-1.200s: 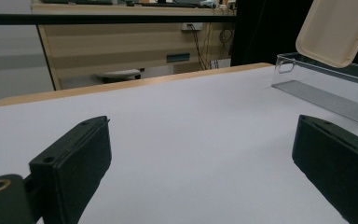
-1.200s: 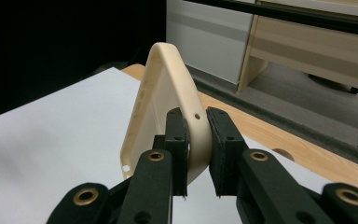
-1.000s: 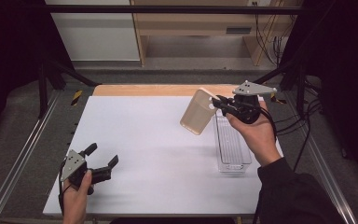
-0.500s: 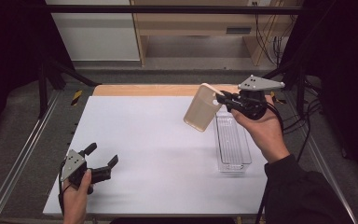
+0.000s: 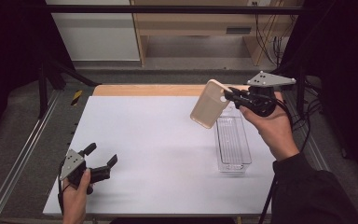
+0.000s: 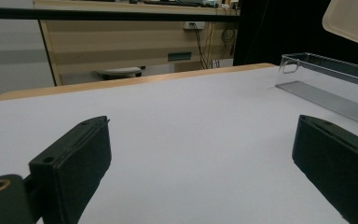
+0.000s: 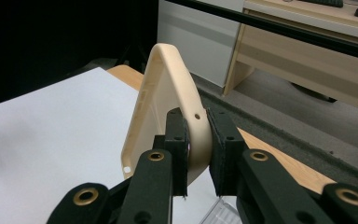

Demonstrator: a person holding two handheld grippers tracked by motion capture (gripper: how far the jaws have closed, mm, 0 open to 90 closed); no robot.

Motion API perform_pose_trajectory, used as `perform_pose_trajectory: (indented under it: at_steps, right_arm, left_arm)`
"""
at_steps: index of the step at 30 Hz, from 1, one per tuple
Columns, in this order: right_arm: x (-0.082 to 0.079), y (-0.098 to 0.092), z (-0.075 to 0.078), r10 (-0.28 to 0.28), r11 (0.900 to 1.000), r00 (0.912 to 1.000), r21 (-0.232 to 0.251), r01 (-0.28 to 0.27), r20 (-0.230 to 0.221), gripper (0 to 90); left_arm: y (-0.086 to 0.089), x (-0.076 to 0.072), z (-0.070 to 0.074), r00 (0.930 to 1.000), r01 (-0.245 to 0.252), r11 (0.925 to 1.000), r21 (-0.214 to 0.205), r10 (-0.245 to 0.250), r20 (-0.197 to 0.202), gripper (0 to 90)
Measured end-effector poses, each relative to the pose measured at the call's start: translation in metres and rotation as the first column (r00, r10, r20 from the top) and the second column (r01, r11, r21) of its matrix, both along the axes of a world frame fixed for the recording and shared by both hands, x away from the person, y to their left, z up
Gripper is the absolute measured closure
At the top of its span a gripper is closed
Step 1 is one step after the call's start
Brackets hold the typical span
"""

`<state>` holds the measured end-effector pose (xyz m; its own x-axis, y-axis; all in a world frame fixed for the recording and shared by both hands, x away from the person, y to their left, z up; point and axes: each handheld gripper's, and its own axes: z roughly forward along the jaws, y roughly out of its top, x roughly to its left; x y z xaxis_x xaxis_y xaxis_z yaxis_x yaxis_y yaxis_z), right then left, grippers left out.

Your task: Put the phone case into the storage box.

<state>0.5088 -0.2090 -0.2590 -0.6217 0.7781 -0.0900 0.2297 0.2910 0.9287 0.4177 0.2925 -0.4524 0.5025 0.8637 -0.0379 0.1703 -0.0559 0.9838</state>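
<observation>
A cream plastic lid hangs tilted in the air above the far end of a clear plastic box. My right gripper is shut on the lid's edge; in the right gripper view the lid stands on edge, pinched between both black pads. The clear box lies lengthwise on the right of the white table. At the table's near left corner my left gripper rests low with its jaws wide open and nothing between them. A corner of the lid shows in the left gripper view.
Beyond the white sheet a wooden strip edges the table's far side. Metal rails run along the left. A wooden desk with cables stands behind. Dark curtains close both sides.
My right gripper has lifted the lid a little higher and carried it to the right, over the box's far end. The left gripper has stayed where it was.
</observation>
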Motion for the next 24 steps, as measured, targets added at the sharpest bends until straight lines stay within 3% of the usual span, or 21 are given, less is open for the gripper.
perform_pose_trajectory:
  at_steps: [24]
  right_arm:
    - [-0.001, -0.029, -0.001, -0.046, 0.9989, 0.9989, 0.012, 0.046, -0.011, 79.1]
  left_arm:
    - [0.0, 0.001, -0.002, 0.9999, 0.008, 1.0, -0.001, -0.008, -0.014, 3.9]
